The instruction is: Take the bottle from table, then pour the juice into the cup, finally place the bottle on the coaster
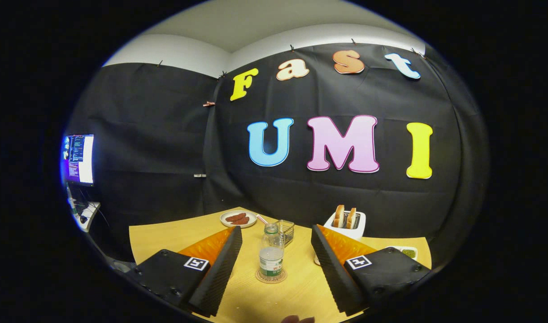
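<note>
Gripper (276, 264) released, jaws spread wide, touching nothing. Bottle (271, 256) stands upright betw. the fingers, just ahead, on the coaster (271, 276) mid-table (166, 235). Looks like the final placing step; to finish well, pull straight back w/o clipping the bottle. Wire basket (286, 230) just behind it, toaster (348, 224) nr far edge.

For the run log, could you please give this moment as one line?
bottle: upright on coaster | gripper: open, fingers either side of bottle, not touching | stage: appears placed
</note>
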A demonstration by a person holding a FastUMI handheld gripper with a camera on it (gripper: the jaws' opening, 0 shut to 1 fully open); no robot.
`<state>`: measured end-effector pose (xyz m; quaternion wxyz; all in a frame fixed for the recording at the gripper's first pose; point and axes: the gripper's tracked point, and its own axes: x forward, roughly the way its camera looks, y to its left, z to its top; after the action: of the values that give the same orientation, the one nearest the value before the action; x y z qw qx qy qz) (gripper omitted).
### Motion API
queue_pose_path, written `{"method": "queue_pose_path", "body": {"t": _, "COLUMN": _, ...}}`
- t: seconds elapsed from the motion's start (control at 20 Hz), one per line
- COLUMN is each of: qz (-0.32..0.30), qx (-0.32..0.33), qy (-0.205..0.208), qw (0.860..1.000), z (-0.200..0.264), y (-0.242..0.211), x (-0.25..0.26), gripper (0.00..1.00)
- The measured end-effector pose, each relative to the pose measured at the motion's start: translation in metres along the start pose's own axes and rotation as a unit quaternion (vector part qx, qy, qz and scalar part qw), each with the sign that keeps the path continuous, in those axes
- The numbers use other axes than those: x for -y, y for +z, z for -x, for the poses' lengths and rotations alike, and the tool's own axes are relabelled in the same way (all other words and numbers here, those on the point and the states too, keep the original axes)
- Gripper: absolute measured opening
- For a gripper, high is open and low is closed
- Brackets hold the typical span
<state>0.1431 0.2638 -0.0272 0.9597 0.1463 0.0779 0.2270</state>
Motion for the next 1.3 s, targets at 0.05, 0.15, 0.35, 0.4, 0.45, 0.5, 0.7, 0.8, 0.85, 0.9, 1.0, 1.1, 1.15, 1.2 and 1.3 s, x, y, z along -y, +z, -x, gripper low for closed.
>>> {"method": "queue_pose_path", "body": {"t": 0.05, "qz": 0.006, "qx": 0.004, "qy": 0.001, "qw": 1.000, "z": 0.010, "y": 0.011, "x": -0.001, "gripper": 0.95}}
{"method": "queue_pose_path", "body": {"t": 0.15, "qz": 0.019, "qx": 0.013, "qy": 0.005, "qw": 1.000, "z": 0.027, "y": 0.029, "x": -0.001, "gripper": 0.95}}
{"method": "queue_pose_path", "body": {"t": 0.35, "qz": 0.027, "qx": 0.022, "qy": 0.009, "qw": 0.999, "z": 0.055, "y": 0.057, "x": 0.000, "gripper": 0.97}}
{"method": "queue_pose_path", "body": {"t": 0.4, "qz": 0.029, "qx": 0.025, "qy": 0.011, "qw": 0.999, "z": 0.063, "y": 0.063, "x": -0.003, "gripper": 0.97}}
{"method": "queue_pose_path", "body": {"t": 0.45, "qz": 0.034, "qx": 0.027, "qy": 0.007, "qw": 0.999, "z": 0.069, "y": 0.069, "x": -0.002, "gripper": 0.97}}
{"method": "queue_pose_path", "body": {"t": 0.5, "qz": 0.038, "qx": 0.028, "qy": 0.003, "qw": 0.999, "z": 0.073, "y": 0.073, "x": 0.002, "gripper": 0.97}}
{"method": "queue_pose_path", "body": {"t": 0.7, "qz": 0.042, "qx": 0.038, "qy": -0.018, "qw": 0.998, "z": 0.082, "y": 0.088, "x": 0.015, "gripper": 0.97}}
{"method": "queue_pose_path", "body": {"t": 0.8, "qz": 0.053, "qx": 0.041, "qy": -0.031, "qw": 0.997, "z": 0.082, "y": 0.095, "x": 0.025, "gripper": 0.97}}
{"method": "queue_pose_path", "body": {"t": 0.85, "qz": 0.057, "qx": 0.042, "qy": -0.038, "qw": 0.997, "z": 0.082, "y": 0.097, "x": 0.029, "gripper": 0.97}}
{"method": "queue_pose_path", "body": {"t": 0.9, "qz": 0.060, "qx": 0.043, "qy": -0.043, "qw": 0.996, "z": 0.083, "y": 0.099, "x": 0.032, "gripper": 0.97}}
{"method": "queue_pose_path", "body": {"t": 1.0, "qz": 0.063, "qx": 0.043, "qy": -0.050, "qw": 0.996, "z": 0.085, "y": 0.100, "x": 0.036, "gripper": 0.97}}
{"method": "queue_pose_path", "body": {"t": 1.1, "qz": 0.066, "qx": 0.039, "qy": -0.054, "qw": 0.996, "z": 0.086, "y": 0.097, "x": 0.037, "gripper": 0.97}}
{"method": "queue_pose_path", "body": {"t": 1.15, "qz": 0.066, "qx": 0.038, "qy": -0.055, "qw": 0.996, "z": 0.086, "y": 0.097, "x": 0.037, "gripper": 0.97}}
{"method": "queue_pose_path", "body": {"t": 1.2, "qz": 0.066, "qx": 0.037, "qy": -0.053, "qw": 0.996, "z": 0.084, "y": 0.098, "x": 0.035, "gripper": 0.97}}
{"method": "queue_pose_path", "body": {"t": 1.3, "qz": 0.067, "qx": 0.037, "qy": -0.047, "qw": 0.996, "z": 0.082, "y": 0.099, "x": 0.032, "gripper": 0.97}}
